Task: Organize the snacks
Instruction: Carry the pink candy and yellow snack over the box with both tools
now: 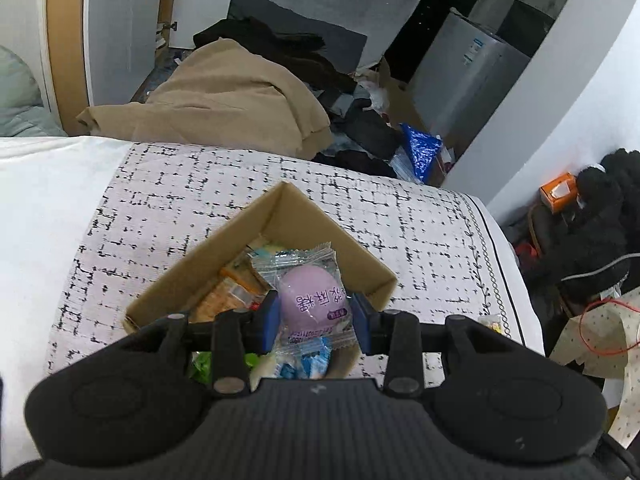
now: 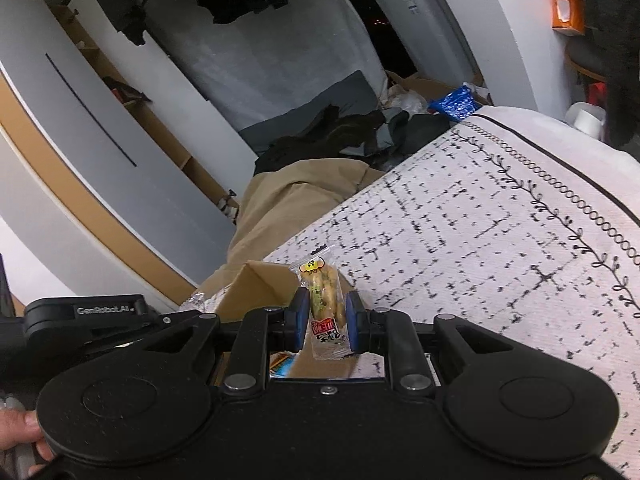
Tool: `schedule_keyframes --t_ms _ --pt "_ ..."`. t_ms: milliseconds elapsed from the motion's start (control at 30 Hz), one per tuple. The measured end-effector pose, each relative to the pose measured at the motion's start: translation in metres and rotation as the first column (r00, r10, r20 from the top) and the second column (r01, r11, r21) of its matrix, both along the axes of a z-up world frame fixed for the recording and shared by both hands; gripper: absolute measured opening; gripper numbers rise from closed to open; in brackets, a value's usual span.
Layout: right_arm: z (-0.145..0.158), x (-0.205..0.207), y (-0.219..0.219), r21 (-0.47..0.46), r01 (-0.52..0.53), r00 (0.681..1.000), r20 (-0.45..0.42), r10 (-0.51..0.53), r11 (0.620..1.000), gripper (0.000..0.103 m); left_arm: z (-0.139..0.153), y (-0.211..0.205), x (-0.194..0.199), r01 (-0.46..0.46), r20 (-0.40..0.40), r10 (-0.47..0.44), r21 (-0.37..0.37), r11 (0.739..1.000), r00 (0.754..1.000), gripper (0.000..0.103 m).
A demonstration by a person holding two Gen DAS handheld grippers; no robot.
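Note:
An open cardboard box (image 1: 336, 240) sits on the patterned tablecloth (image 1: 200, 192), with several wrapped snacks inside. My left gripper (image 1: 314, 320) is over the box, shut on a clear packet holding a round purple snack (image 1: 312, 300). In the right wrist view, my right gripper (image 2: 323, 320) is shut on a clear packet of rice crackers (image 2: 323, 304), held upright just beside the box's corner (image 2: 260, 284). The other gripper's black body (image 2: 104, 312) shows at the left, and a hand (image 2: 24, 428) at the lower left edge.
A small wrapped candy (image 1: 494, 322) lies on the cloth right of the box. Beyond the table's far edge lie a tan garment (image 1: 224, 96), dark clothes and a blue bag (image 1: 422, 148). An orange tissue box (image 1: 558, 192) and black fleece (image 1: 600, 232) stand at right.

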State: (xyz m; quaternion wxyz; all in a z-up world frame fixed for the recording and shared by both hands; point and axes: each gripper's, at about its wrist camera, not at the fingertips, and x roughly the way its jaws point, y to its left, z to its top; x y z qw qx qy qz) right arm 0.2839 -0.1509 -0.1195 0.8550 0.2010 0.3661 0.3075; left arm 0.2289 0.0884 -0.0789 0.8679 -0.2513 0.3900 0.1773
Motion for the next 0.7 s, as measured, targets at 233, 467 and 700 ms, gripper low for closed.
schedule_keyframes --t_ms 233,467,700 --pt "-0.004 0.0 0.016 0.048 -0.037 0.999 -0.024 0.039 0.998 0.019 -0.019 0.017 0.003 -0.025 -0.041 0.023 -0.029 0.999 0.999 0.038" --pt "-0.006 0.0 0.032 0.081 -0.065 0.997 -0.038 0.069 0.995 0.019 -0.031 0.027 0.004 -0.032 -0.069 0.03 -0.025 0.999 0.997 0.041" --pt "-0.008 0.001 0.047 0.073 -0.064 0.996 -0.062 0.069 0.995 0.019 -0.025 0.037 0.007 -0.041 -0.076 0.037 -0.053 0.998 0.996 0.054"
